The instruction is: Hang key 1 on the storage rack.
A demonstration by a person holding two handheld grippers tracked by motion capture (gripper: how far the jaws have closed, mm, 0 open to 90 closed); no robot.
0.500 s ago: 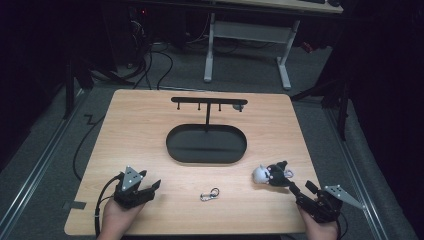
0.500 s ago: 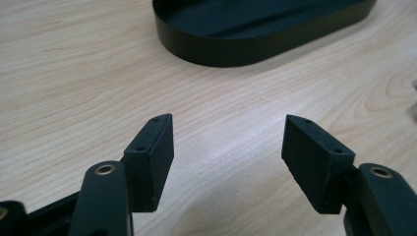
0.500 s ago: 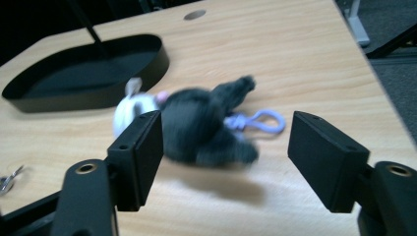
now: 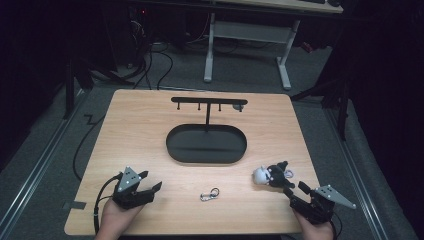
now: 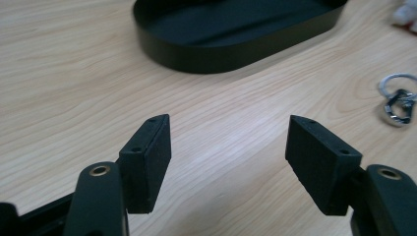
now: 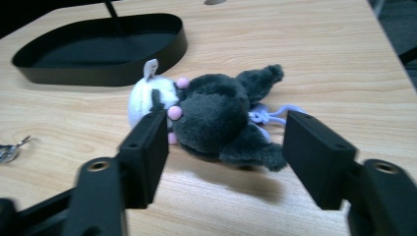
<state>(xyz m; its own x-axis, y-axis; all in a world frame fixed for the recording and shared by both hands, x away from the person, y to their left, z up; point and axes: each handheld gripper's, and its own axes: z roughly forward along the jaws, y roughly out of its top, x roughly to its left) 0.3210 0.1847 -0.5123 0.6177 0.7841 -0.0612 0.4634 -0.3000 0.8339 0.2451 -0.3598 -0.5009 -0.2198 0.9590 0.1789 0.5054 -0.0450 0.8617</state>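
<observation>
Plush toy (image 4: 270,175) lying at lower right of the worktop (image 4: 150,125), just ahead of the right hand-held gripper (image 4: 295,192), jaws apart; the dark body should be straddled squarely before closing. Left hand-held gripper (image 4: 150,181) likewise spread, empty.

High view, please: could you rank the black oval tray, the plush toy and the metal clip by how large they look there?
1. Black oval tray, by far the largest.
2. Plush toy, much smaller.
3. Metal clip, the smallest, though not far below the toy.
All three lie at a similar depth on the table, so the order seems safe.
</observation>
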